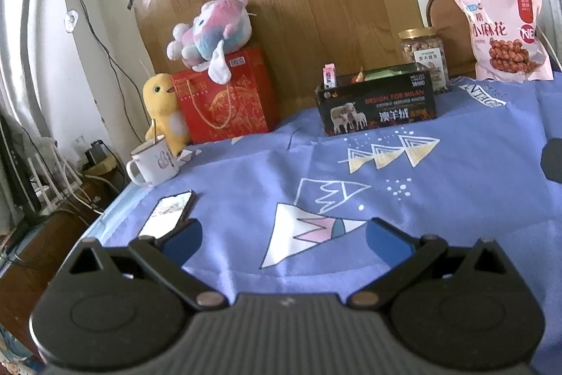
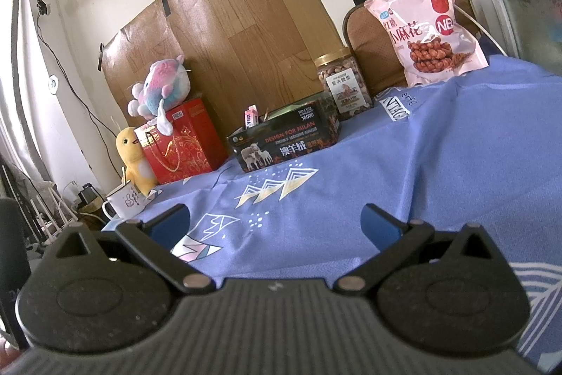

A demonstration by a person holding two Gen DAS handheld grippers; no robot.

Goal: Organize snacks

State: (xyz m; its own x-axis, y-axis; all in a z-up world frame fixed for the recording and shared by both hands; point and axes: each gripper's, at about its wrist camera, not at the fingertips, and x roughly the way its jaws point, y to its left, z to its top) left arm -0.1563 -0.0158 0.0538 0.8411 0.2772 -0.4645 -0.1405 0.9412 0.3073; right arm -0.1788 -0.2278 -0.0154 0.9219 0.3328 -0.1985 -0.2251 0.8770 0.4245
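Note:
A black open box (image 1: 377,106) printed "DESIGN FOR MILAN" stands at the back of the blue cloth; it also shows in the right wrist view (image 2: 286,143). Small snack packets poke out of it, among them a pink one (image 1: 330,76) (image 2: 251,117). A jar of nuts (image 1: 425,57) (image 2: 344,83) with a gold lid stands behind the box. A big pink snack bag (image 1: 505,34) (image 2: 430,27) leans upright at the back right. My left gripper (image 1: 282,239) is open and empty, low over the cloth. My right gripper (image 2: 275,224) is open and empty too.
A red gift bag (image 1: 228,97) (image 2: 182,143) with a plush toy (image 1: 210,32) on top, a yellow plush duck (image 1: 163,108) and a white mug (image 1: 152,162) (image 2: 124,201) stand at the back left. A phone (image 1: 168,211) lies near the table's left edge (image 1: 105,224).

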